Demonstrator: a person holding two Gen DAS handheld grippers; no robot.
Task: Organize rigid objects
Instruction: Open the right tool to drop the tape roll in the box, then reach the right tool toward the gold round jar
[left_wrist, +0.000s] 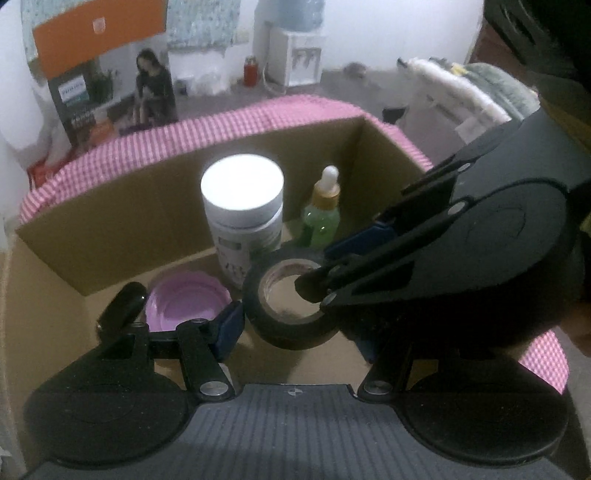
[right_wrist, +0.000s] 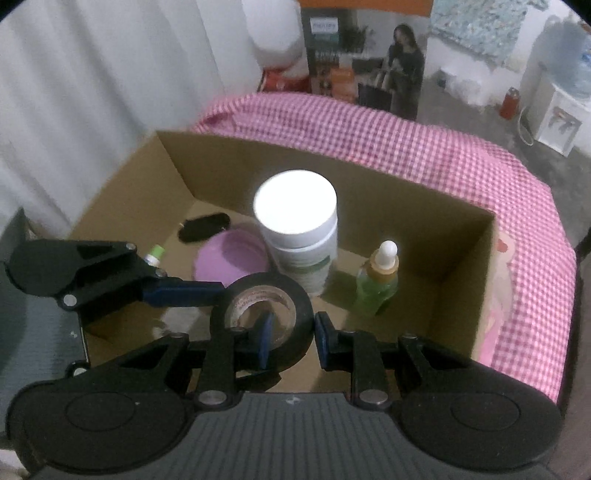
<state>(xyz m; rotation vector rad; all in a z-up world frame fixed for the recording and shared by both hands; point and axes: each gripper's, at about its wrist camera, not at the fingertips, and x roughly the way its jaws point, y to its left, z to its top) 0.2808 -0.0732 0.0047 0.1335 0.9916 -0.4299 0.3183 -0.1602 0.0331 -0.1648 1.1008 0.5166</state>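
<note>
Now the right gripper (right_wrist: 290, 336) has the black tape roll (right_wrist: 260, 317) pinched through its wall, one pad inside the core and one outside, low over the near floor of the cardboard box (right_wrist: 388, 192). Best to set it flat short of the white-lidded jar (right_wrist: 297, 229) and purple lid (right_wrist: 231, 260); both tools tilt steeply down, and the left gripper (left_wrist: 295, 325) hangs half open around the roll, its pads seemingly not pressing

One tape roll (right_wrist: 260, 314), one jar (right_wrist: 297, 236), one dropper bottle (right_wrist: 378, 277), perhaps one lid (right_wrist: 231, 260).

Right tongs (right_wrist: 290, 338) pinch shut, left tongs (left_wrist: 295, 332) half-spread, both angled downward.
</note>
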